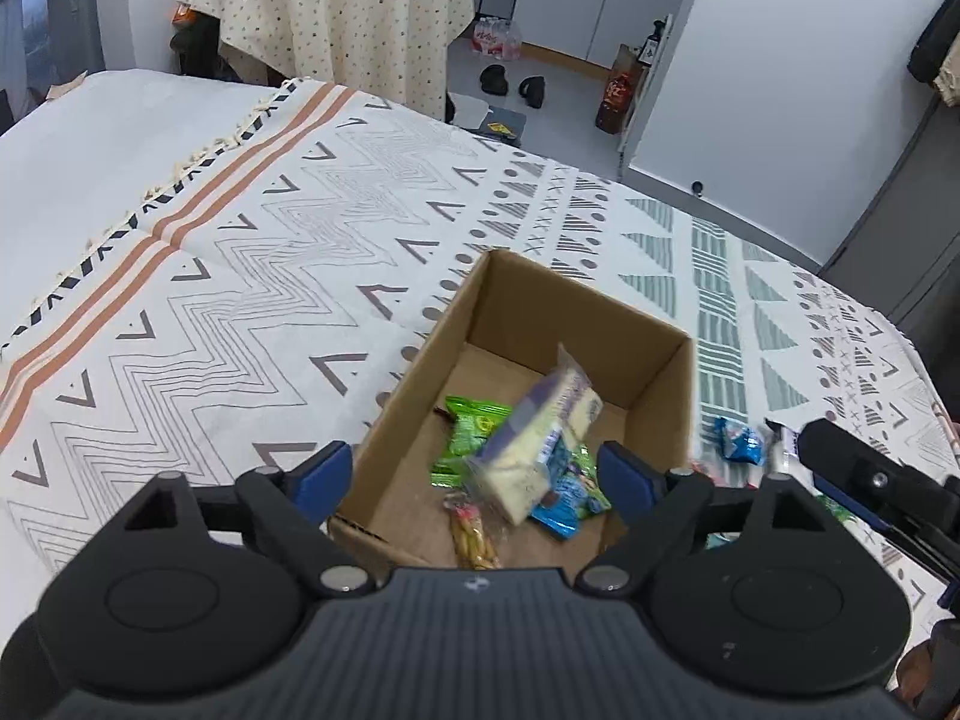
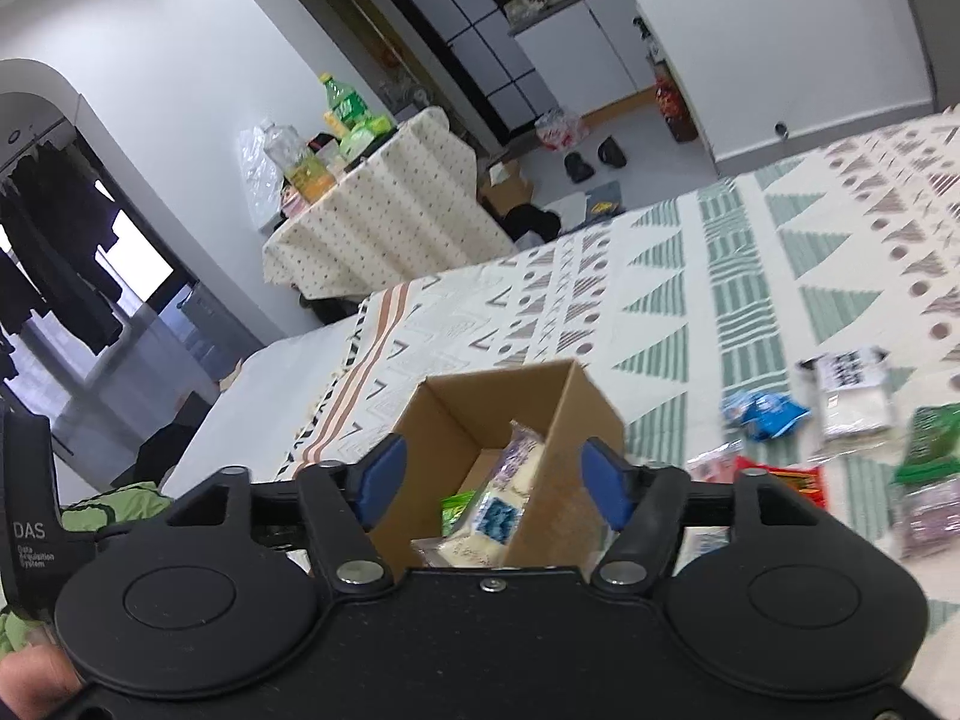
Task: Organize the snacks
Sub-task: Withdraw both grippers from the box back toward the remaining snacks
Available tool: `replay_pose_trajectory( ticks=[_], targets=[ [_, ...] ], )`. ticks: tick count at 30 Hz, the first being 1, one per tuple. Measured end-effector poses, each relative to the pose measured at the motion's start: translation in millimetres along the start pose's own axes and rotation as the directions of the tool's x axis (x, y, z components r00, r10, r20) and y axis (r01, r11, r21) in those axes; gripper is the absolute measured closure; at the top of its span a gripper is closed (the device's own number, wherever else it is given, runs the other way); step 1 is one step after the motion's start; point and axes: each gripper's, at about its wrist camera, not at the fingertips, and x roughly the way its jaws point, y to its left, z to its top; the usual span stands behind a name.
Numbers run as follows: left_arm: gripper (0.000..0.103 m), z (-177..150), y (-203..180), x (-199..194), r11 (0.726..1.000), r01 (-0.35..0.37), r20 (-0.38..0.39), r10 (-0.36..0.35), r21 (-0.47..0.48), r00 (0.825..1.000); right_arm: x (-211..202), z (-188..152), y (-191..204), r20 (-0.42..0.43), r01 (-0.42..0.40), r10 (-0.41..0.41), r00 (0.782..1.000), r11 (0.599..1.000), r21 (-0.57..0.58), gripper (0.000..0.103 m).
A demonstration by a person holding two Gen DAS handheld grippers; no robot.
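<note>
An open cardboard box (image 1: 540,312) stands on the patterned bedspread (image 1: 270,276). Inside it lie a green packet (image 1: 474,429), a blue packet (image 1: 564,501) and a packet of twisted sticks (image 1: 474,534). A cream cake packet with a purple label (image 1: 534,450) sits tilted and blurred on top of them. My left gripper (image 1: 474,474) hangs open over the box's near edge, touching nothing. My right gripper (image 2: 495,480) is also open, above the same box (image 2: 474,408), with the cake packet (image 2: 510,498) loose below it.
To the right of the box, loose snacks lie on the bedspread: a blue packet (image 2: 762,414), a white packet with a black label (image 2: 852,390), a red one (image 2: 786,480), a green one (image 2: 930,438). A cloth-covered table (image 1: 342,18) stands beyond the bed.
</note>
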Motion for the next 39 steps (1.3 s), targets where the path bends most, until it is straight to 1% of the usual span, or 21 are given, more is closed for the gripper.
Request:
replay_pose_trajectory(
  ticks=[1, 4, 7, 8, 10, 12, 15, 18, 21, 23, 29, 36, 39],
  targets=[
    [0.013, -0.9, -2.7, -3.8, 1.0, 0.006, 0.006, -0.006, 0.006, 1.0, -5.6, -0.1, -0.6, 0.01, 0.013, -0.013, 1.0, 1.0, -0.01, 0.03],
    [0.01, -4.8, -12.4, -13.1, 1.0, 0.009, 0.024, -0.009, 0.027, 1.0, -17.8, 1.4, -3.7, 0.028, 0.047, -0.046, 0.999, 0.999, -0.025, 0.022],
    [0.008, -9.8, -21.7, -21.4, 0.999, 0.018, 0.03, -0.019, 0.042, 0.999, -31.0, 3.3, -6.0, 0.051, 0.07, -0.068, 0.996, 0.997, -0.03, 0.016],
    [0.008, -11.2, -24.7, -23.5, 0.999, 0.023, 0.03, -0.024, 0.043, 0.999, -35.9, 4.2, -6.7, 0.061, 0.08, -0.077, 0.995, 0.996, -0.034, 0.015],
    [0.008, -13.7, -28.9, -27.9, 0.998, 0.033, 0.029, -0.034, 0.047, 0.999, -44.8, 5.7, -9.0, 0.08, 0.095, -0.092, 0.993, 0.995, -0.04, 0.007],
    [0.008, -15.8, -33.4, -32.7, 0.998, 0.044, 0.029, -0.046, 0.048, 0.999, -54.1, 5.4, -12.3, 0.098, 0.108, -0.104, 0.99, 0.993, -0.043, 0.005],
    [0.008, -19.8, -40.1, -40.4, 0.997, 0.062, 0.038, -0.064, 0.054, 0.997, -67.7, 3.3, -22.1, 0.112, 0.12, -0.115, 0.987, 0.992, -0.032, 0.004],
    [0.005, -23.6, -47.0, -45.0, 0.995, 0.08, 0.041, -0.082, 0.066, 0.996, -81.7, 0.9, -34.8, 0.128, 0.143, -0.142, 0.982, 0.99, 0.001, 0.0],
    [0.001, -28.1, -54.4, -50.7, 0.992, 0.099, 0.056, -0.104, 0.076, 0.993, -97.4, -3.1, -49.1, 0.142, 0.162, -0.166, 0.976, 0.986, 0.04, 0.0],
    [0.001, -31.1, -60.2, -54.3, 0.99, 0.11, 0.065, -0.116, 0.088, 0.991, -107.7, -6.1, -57.8, 0.155, 0.174, -0.182, 0.971, 0.983, 0.064, 0.0],
    [0.0, -40.0, -76.6, -57.6, 0.981, 0.162, 0.027, -0.166, 0.111, 0.986, -129.6, -12.8, -74.6, 0.178, 0.209, -0.227, 0.957, 0.971, 0.117, 0.0],
    [0.0, -56.4, -93.4, -59.7, 0.969, 0.207, -0.002, -0.209, 0.134, 0.978, -143.5, -23.8, -82.0, 0.175, 0.228, -0.248, 0.953, 0.965, 0.127, 0.0],
    [0.0, -61.9, -98.8, -59.8, 0.968, 0.212, 0.002, -0.215, 0.136, 0.977, -147.9, -26.5, -85.7, 0.173, 0.231, -0.255, 0.951, 0.961, 0.149, 0.0]
  ],
)
